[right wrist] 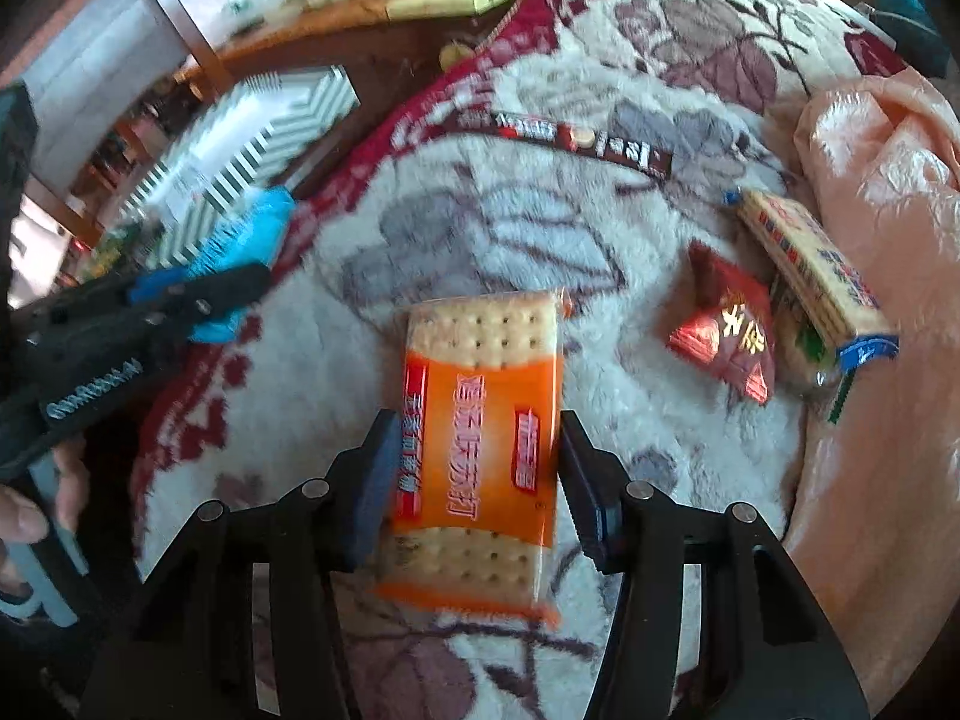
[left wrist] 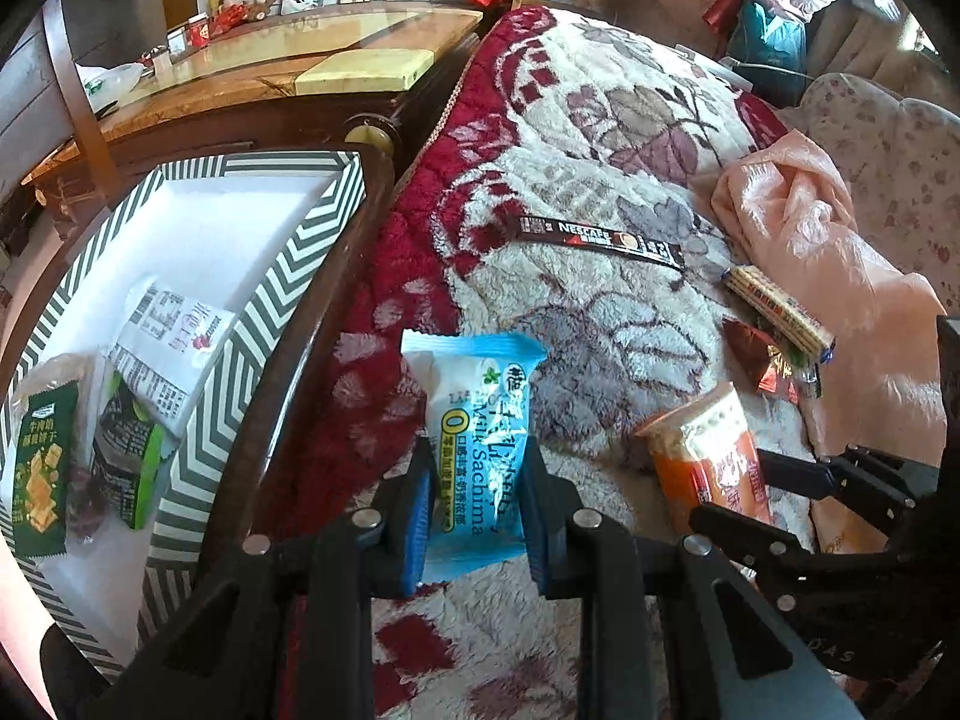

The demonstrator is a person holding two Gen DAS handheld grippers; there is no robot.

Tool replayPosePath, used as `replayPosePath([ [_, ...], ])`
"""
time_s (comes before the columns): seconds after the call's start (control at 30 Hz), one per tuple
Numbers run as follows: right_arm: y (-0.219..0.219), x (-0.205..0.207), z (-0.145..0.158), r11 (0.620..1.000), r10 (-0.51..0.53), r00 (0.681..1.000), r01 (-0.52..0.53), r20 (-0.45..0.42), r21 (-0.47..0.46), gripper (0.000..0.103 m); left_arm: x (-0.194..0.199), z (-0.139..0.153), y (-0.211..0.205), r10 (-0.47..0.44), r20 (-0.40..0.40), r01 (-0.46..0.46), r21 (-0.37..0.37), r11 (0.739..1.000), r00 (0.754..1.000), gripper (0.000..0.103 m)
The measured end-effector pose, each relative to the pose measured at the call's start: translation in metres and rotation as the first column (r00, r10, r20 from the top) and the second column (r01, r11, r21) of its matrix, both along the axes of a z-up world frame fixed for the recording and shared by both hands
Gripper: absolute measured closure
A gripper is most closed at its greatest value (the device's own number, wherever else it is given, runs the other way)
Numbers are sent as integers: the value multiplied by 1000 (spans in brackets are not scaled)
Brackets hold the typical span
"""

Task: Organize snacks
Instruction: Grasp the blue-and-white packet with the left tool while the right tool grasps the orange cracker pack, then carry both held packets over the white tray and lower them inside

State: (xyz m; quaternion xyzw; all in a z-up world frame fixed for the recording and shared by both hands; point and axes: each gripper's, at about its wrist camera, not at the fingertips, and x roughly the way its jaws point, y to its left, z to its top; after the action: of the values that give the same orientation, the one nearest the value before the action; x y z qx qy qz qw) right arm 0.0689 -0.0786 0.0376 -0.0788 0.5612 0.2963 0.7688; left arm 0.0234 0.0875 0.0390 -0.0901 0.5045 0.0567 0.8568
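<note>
My left gripper point(left wrist: 477, 501) is shut on a light blue Milk Sachima packet point(left wrist: 474, 432), held over the fluffy blanket beside the striped box point(left wrist: 258, 324). The box holds several snack packets, among them a green one point(left wrist: 42, 468) and a white one point(left wrist: 168, 342). My right gripper point(right wrist: 474, 480) is shut on an orange cracker packet point(right wrist: 480, 444); it also shows in the left wrist view point(left wrist: 708, 456). A Nescafe stick point(left wrist: 600, 237), a long biscuit pack point(right wrist: 810, 267) and a red packet point(right wrist: 726, 330) lie on the blanket.
A pink plastic bag point(left wrist: 804, 252) lies at the right on the blanket. A dark wooden table edge point(left wrist: 312, 324) separates the box from the blanket. A glass-topped table point(left wrist: 288, 54) with clutter stands behind.
</note>
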Motion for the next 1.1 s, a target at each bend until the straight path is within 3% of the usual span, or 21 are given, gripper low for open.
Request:
replayPosePath([
  [0.27,17,-7,-10,994,56,998,-55,10,-96,45,0,-3,-1,-2,-9,2,11,1000,1000,75],
  [0.4,13,-8,-19,996,63,998,-62,3,-65,50,-4,0,-1,-5,-3,5,23,1000,1000,75],
  [0.67,11,-3,16,999,48,998,-48,50,0,50,-11,18,12,26,43,-28,45,999,999,75],
  [1.1,73,-6,57,986,144,984,-152,108,64,50,-33,46,62,130,108,-142,115,983,986,75],
])
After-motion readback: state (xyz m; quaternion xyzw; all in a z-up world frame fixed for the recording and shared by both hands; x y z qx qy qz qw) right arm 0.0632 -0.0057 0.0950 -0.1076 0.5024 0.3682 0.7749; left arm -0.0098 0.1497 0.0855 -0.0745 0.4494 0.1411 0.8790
